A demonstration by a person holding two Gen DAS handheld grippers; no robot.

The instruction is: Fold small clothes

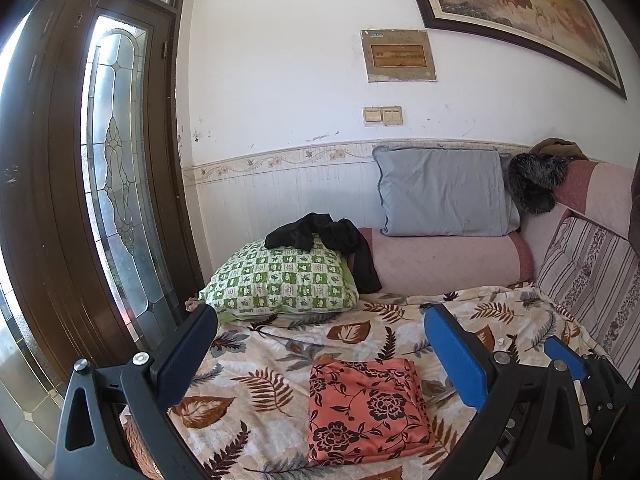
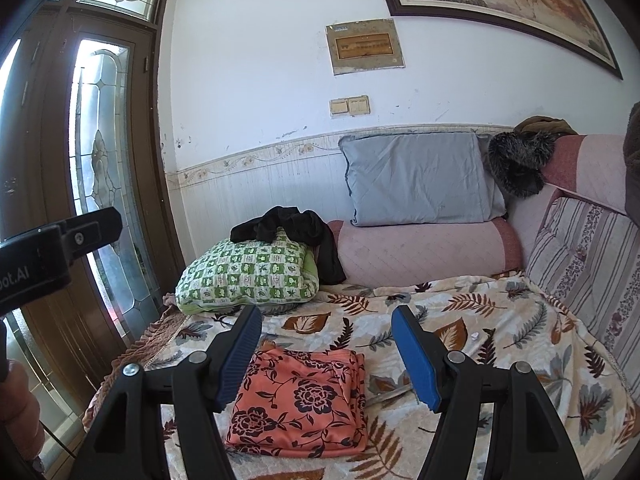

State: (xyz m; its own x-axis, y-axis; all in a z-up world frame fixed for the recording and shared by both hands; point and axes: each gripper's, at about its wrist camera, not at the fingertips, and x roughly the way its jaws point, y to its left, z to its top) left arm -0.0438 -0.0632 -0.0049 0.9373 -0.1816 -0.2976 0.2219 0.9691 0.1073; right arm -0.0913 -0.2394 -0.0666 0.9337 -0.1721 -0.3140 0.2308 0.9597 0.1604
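Observation:
A salmon-pink cloth with a dark flower print (image 1: pixel 366 410) lies folded into a neat rectangle on the leaf-patterned blanket (image 1: pixel 280 344). It also shows in the right wrist view (image 2: pixel 300 402). My left gripper (image 1: pixel 320 316) is open and empty, held above and behind the cloth. My right gripper (image 2: pixel 326 320) is open and empty, just above the cloth's far edge. A crumpled black garment (image 1: pixel 320 236) lies on the green checked pillow (image 1: pixel 280 280) at the back; both also show in the right wrist view, the garment (image 2: pixel 292 224) on the pillow (image 2: pixel 248 276).
A grey pillow (image 1: pixel 444 192) rests on a pink bolster (image 1: pixel 448 260) against the wall. A striped cushion (image 1: pixel 592 280) lines the right side. A wooden glass door (image 1: pixel 104 160) stands at the left. The right gripper's tips (image 1: pixel 564 356) show at the left view's right edge.

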